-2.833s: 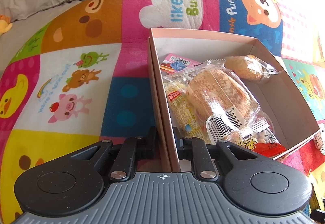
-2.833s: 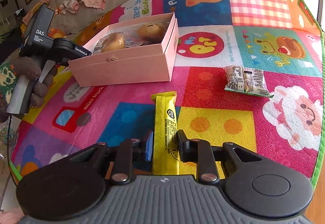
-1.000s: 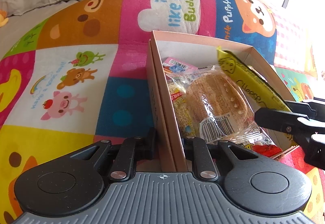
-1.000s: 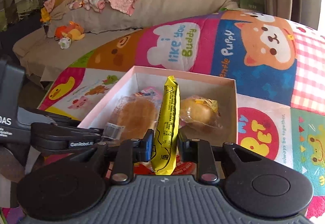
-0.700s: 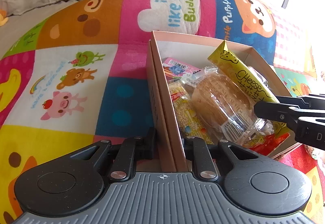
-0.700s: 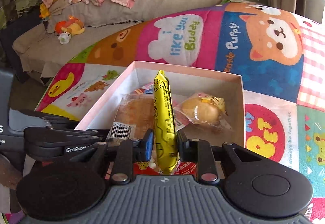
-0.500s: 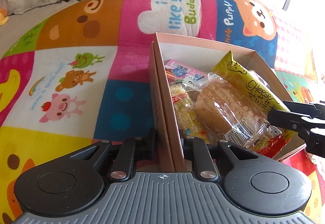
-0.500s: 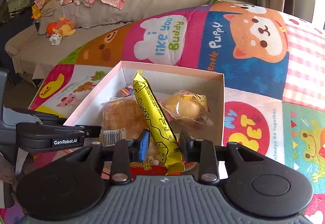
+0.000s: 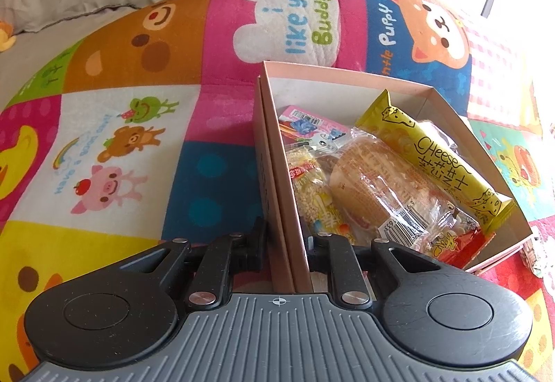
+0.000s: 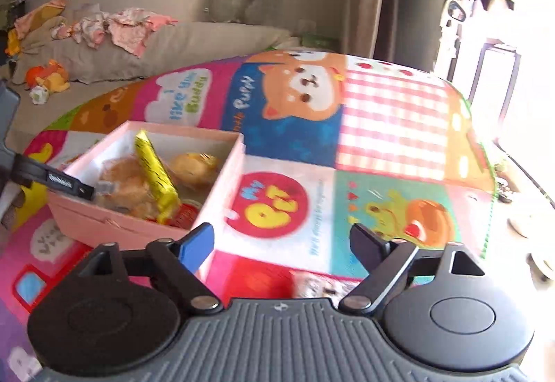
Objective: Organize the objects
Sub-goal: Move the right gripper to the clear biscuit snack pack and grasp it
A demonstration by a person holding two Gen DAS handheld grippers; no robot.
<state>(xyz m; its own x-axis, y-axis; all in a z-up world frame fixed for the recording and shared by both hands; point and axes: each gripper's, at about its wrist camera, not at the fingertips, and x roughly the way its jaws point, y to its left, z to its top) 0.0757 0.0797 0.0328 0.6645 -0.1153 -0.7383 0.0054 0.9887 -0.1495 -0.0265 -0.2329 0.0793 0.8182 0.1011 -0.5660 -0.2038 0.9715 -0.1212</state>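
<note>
Box (image 9: 347, 94) sits just ahead of the left gripper (image 9: 286, 245), which is clenched on its near wall; the yellow cheese stick (image 9: 433, 160) lies inside, across the bread packet (image 9: 378, 188). The right gripper (image 10: 281, 240) holds nothing, its jaws opening over the play mat (image 10: 392, 125), the box off to its left. To do this well, keep the wall pinned so the box cannot skid. A blurred packet (image 10: 322, 283) lies just beneath the right fingers; open mat spreads ahead and to their right, well clear of the box rim.

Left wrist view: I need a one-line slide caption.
Left hand-held gripper clamps the pink box's wall; yellow cheese stick lies among bagged snacks inside.
</note>
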